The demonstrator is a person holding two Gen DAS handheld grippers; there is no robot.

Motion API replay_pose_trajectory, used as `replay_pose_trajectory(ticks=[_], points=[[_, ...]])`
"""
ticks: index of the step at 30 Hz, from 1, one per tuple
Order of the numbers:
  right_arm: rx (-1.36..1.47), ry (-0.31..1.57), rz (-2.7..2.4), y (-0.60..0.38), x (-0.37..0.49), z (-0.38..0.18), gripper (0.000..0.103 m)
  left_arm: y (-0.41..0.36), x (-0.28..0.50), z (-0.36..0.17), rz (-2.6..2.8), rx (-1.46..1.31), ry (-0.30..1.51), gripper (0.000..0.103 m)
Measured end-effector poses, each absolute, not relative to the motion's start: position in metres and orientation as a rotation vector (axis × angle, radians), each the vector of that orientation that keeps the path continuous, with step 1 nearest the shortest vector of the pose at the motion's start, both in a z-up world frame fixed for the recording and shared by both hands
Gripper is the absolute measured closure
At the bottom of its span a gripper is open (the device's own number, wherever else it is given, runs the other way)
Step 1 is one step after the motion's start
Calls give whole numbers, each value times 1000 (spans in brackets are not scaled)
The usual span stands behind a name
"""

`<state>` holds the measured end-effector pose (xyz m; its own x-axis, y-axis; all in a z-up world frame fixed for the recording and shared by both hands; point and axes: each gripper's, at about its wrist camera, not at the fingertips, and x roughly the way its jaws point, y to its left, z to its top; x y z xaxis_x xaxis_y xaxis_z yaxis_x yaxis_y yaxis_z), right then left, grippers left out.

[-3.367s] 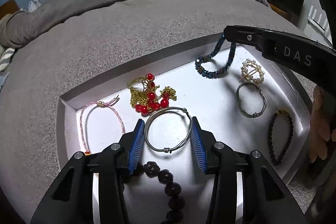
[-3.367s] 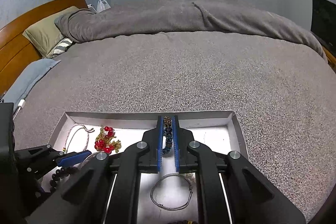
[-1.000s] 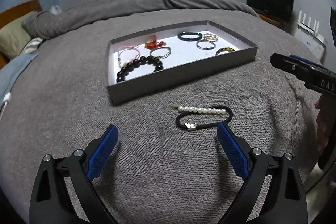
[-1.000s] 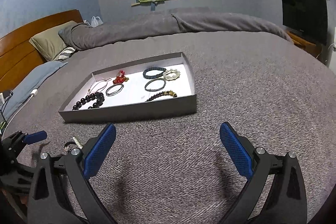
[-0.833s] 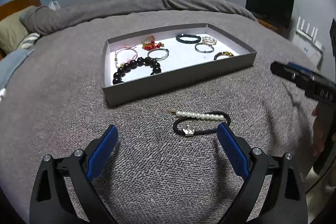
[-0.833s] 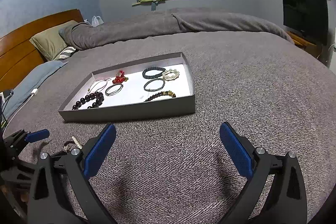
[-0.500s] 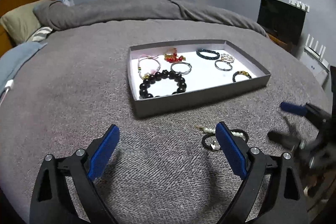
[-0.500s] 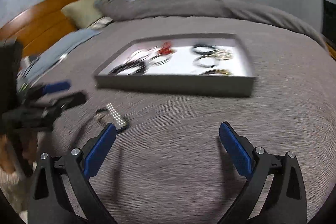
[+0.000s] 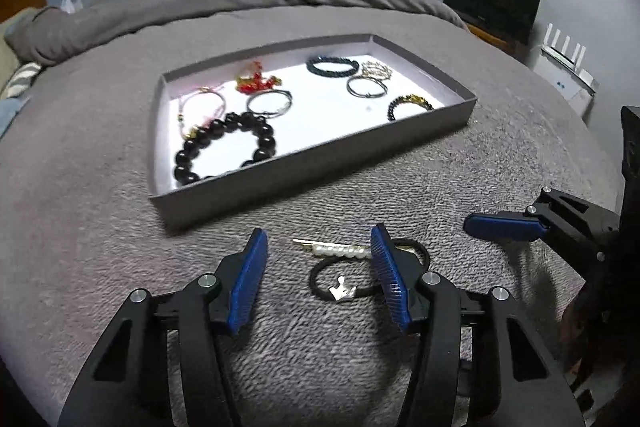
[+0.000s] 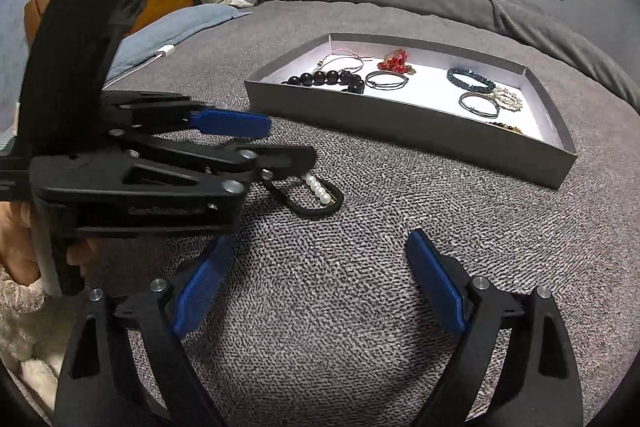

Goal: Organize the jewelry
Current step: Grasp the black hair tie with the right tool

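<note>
Low — left claw astride hair tie

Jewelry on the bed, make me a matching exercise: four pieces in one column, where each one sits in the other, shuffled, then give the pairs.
Things:
1. black hair tie
2. big black bead bracelet
3. dark blue bracelet
4. pearl clip

Places:
A. far part of the grey tray
B. on the blanket, between the left gripper fingers
C. near-left corner of the tray
D. on the blanket, lying across the hair tie

Pairs: 1-B, 2-C, 3-A, 4-D
</note>
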<state>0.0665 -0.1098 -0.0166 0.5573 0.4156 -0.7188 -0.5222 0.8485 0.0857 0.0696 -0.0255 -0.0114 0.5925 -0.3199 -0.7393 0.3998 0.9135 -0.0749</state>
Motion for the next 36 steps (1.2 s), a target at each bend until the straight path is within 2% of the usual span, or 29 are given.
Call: replay_pose_trajectory(ticks=[2,4,7,10,12,13,15,17,21,25,31,32,33,36], points=[[-142,809,558,-110,66,-17,15,-29,71,-13,-422,111,842,52],[-141,810,559,-111,66,-17,15,-31,72,-15,-430,114,854,64],[-139,812,559,-111,68,-17,15,-32,73,-16,-424,123,859,67],[-132,812,556,-110,69,-18,15,-30,73,-16,-406,128,856,81],[-118,809,555,-110,70,-17,15,-26,76,-15,-402,109,860,84],[-113,807,553,-110,71,-17,15,-24,77,-15,-402,101,862,90],[-120,799,550,-107,72,-17,23,-23,79,-16,-380,113,863,95],[-133,793,547,-107,73,-17,24,-20,81,-16,-377,103,867,95],[-89,793,544,-113,76,-14,48,-13,82,-16,-357,104,863,96],[-24,813,563,-115,82,-14,49,-6,83,-13,-357,72,861,96],[2,832,565,-107,88,-19,59,-4,81,-9,-357,65,854,96],[5,832,563,-107,89,-19,65,-4,81,-9,-359,66,853,96],[6,835,564,-107,89,-19,75,-4,80,-9,-359,69,852,96],[1,840,568,-107,87,-20,87,-4,79,-9,-359,71,851,96]])
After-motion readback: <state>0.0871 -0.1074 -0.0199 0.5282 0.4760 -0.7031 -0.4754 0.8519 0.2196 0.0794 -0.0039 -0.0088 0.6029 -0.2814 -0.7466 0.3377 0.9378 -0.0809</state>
